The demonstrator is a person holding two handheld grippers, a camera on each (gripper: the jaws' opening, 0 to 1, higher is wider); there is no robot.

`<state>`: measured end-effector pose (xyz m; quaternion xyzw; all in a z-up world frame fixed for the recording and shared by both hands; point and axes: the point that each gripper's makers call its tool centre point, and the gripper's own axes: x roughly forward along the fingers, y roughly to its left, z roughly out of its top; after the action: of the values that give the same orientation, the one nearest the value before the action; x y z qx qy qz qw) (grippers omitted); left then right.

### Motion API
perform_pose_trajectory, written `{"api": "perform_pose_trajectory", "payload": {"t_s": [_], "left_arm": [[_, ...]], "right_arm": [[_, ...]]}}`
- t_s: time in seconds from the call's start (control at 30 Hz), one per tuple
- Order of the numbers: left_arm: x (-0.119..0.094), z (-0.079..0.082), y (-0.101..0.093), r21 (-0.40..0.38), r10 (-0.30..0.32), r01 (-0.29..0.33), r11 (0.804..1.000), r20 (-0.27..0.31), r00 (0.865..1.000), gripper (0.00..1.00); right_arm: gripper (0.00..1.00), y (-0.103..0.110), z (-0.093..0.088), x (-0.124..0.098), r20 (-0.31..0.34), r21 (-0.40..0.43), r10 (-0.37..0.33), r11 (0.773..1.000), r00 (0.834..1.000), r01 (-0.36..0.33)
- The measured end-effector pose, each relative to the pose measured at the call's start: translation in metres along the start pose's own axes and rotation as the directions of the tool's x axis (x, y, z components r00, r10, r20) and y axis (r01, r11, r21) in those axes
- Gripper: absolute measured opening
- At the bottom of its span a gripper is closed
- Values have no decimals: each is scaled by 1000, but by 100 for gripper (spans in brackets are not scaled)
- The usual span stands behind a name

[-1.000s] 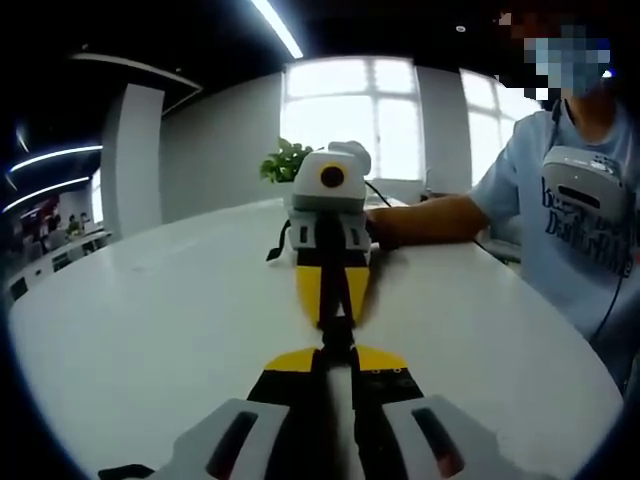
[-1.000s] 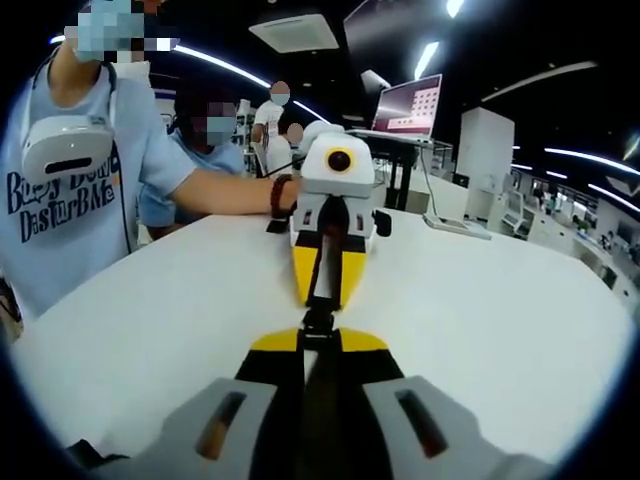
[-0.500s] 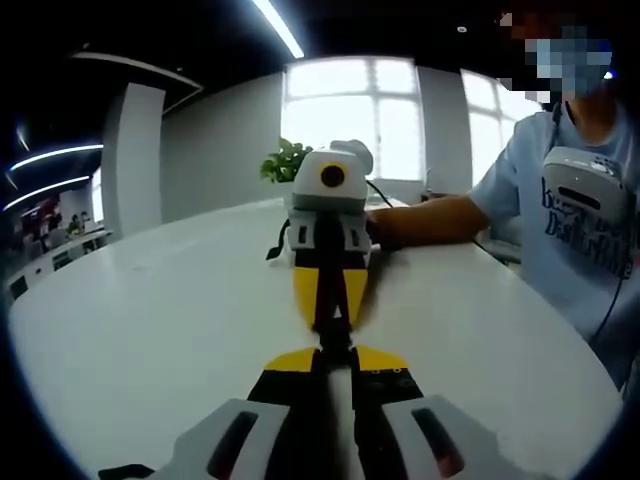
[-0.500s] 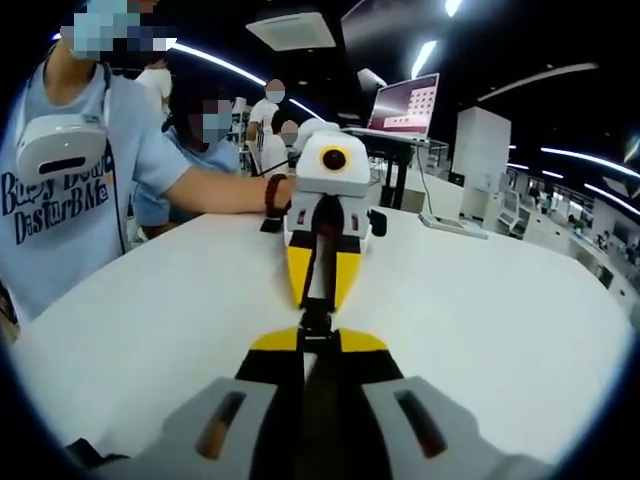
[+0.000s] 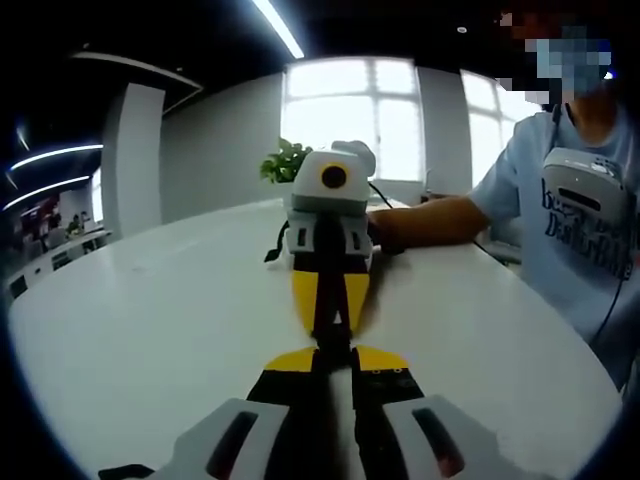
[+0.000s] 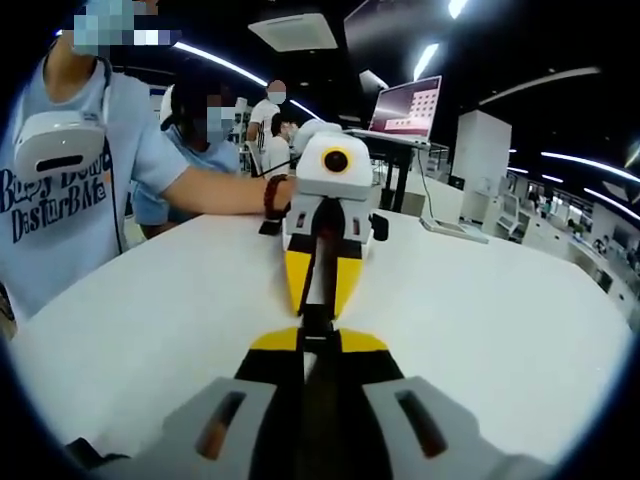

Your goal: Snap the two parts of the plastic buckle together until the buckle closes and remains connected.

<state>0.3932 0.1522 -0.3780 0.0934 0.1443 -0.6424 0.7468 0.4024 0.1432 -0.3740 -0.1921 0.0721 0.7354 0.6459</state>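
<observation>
Both claws [image 5: 335, 352] [image 6: 318, 335] stay clamped on the buckle [image 5: 335, 338], slightly closer together.

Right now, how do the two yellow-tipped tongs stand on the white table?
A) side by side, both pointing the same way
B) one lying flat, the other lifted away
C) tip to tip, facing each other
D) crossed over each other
C: in the left gripper view, the left tongs meet the right tongs tip to tip above the white table, with a small black plastic piece between their tips.
</observation>
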Motion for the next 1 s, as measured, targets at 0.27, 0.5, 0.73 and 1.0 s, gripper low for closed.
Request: {"api": "perform_pose_trajectory", "payload": {"t_s": [0.27,0.5,0.73,1.0], "left_arm": [[-1,-1,1,0,-2,2,1000,2,1000,10],[-3,-2,6,-11,3,-3,1000,3,1000,10],[-3,-3,7,-19,5,-5,1000,2,1000,10],[-2,-3,8,-15,5,-5,1000,3,1000,11]], "right_arm": [[11,-3,-1,-1,15,28,4,1000,1000,-5],[13,-4,-2,-3,19,48,-1,999,1000,0],[15,-4,-5,-6,19,87,-7,996,1000,5],[11,-5,-5,-6,21,91,-6,996,1000,4]]}}
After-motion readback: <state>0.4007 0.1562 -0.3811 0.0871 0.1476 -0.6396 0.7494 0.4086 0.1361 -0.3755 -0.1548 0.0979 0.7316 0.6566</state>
